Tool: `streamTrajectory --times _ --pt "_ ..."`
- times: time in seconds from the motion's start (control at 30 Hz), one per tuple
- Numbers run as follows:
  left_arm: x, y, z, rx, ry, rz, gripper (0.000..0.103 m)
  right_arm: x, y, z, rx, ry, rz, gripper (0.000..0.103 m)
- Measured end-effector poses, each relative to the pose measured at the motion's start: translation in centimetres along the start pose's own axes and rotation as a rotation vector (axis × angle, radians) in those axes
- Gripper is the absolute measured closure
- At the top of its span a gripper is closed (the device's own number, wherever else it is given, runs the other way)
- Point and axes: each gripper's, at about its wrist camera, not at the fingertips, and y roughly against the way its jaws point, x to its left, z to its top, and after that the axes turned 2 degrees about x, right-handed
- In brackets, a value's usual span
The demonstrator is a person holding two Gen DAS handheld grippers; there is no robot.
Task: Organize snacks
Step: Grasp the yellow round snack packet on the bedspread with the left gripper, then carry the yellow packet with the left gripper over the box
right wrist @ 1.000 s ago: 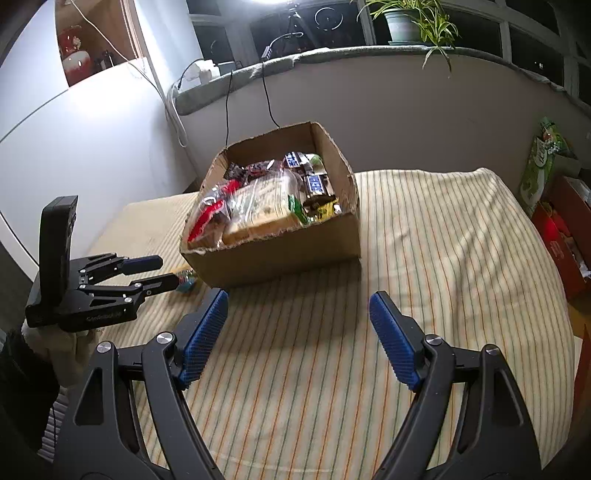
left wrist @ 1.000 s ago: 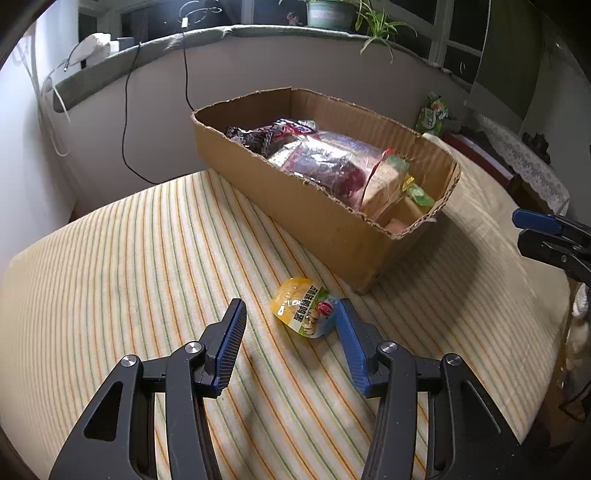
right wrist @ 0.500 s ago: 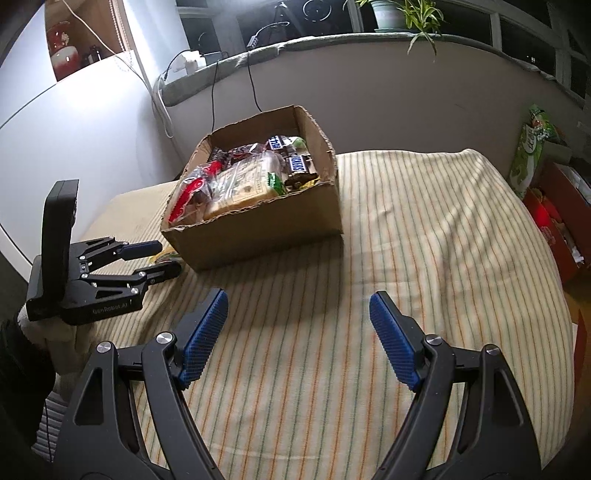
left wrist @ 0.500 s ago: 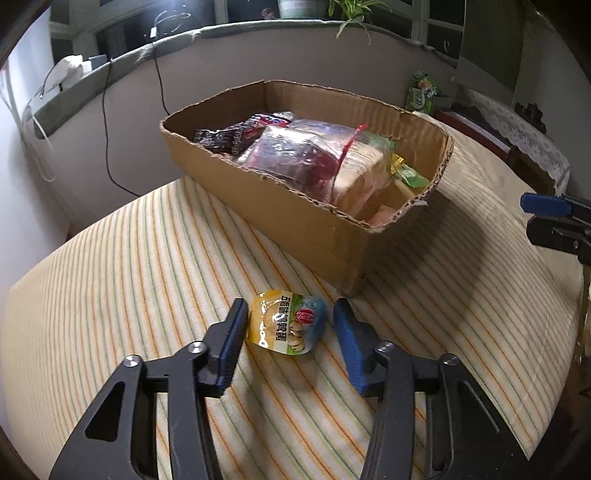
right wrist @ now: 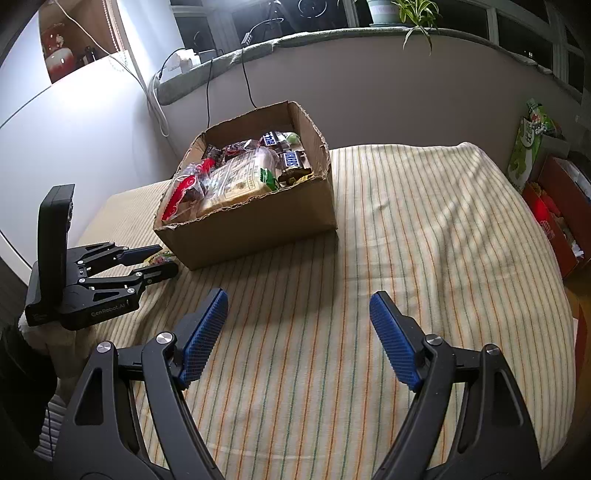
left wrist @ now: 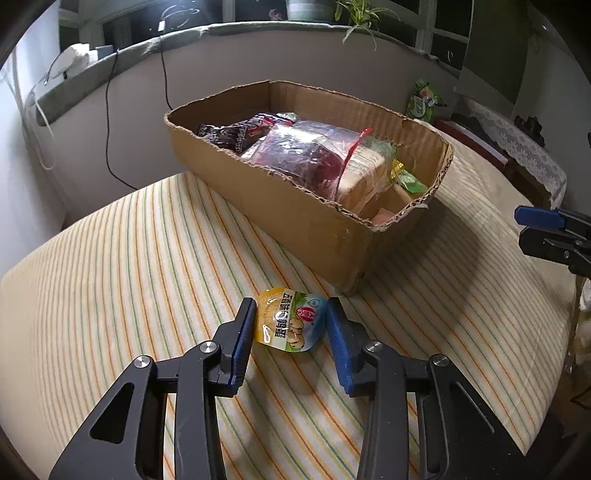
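A yellow-and-blue snack pouch (left wrist: 290,324) lies flat between the left gripper's (left wrist: 291,334) pads.

A striped cloth (right wrist: 424,258) in yellow, orange and green covers the broad flat surface. Behind it rises a plain grey wall (right wrist: 369,85), capped by a grey-green ledge (right wrist: 332,35). On the ledge stands a potted plant (right wrist: 413,11), its leaves trailing over the edge. Above the ledge are dark windows (right wrist: 517,26). Black cables (left wrist: 107,122) hang from the ledge down the wall. Left of the wall, bright light falls on a white panel (right wrist: 74,122). Right of the cloth lies a lace-covered table (left wrist: 517,140).
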Motion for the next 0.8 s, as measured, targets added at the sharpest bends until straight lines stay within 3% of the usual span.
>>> streamTrajectory --times 0.4,0.8 --pt "3.1 3.5 0.8 -0.075 0.103 0.005 0.066 0.1 -0.2 -0.1 -0.003 0.008 0.006 0.021" --pt "3.0 4.5 6.5 -0.145 0.084 0.011 0.066 -0.5 -0.5 -0.4 0.000 -0.003 0.016 0.021"
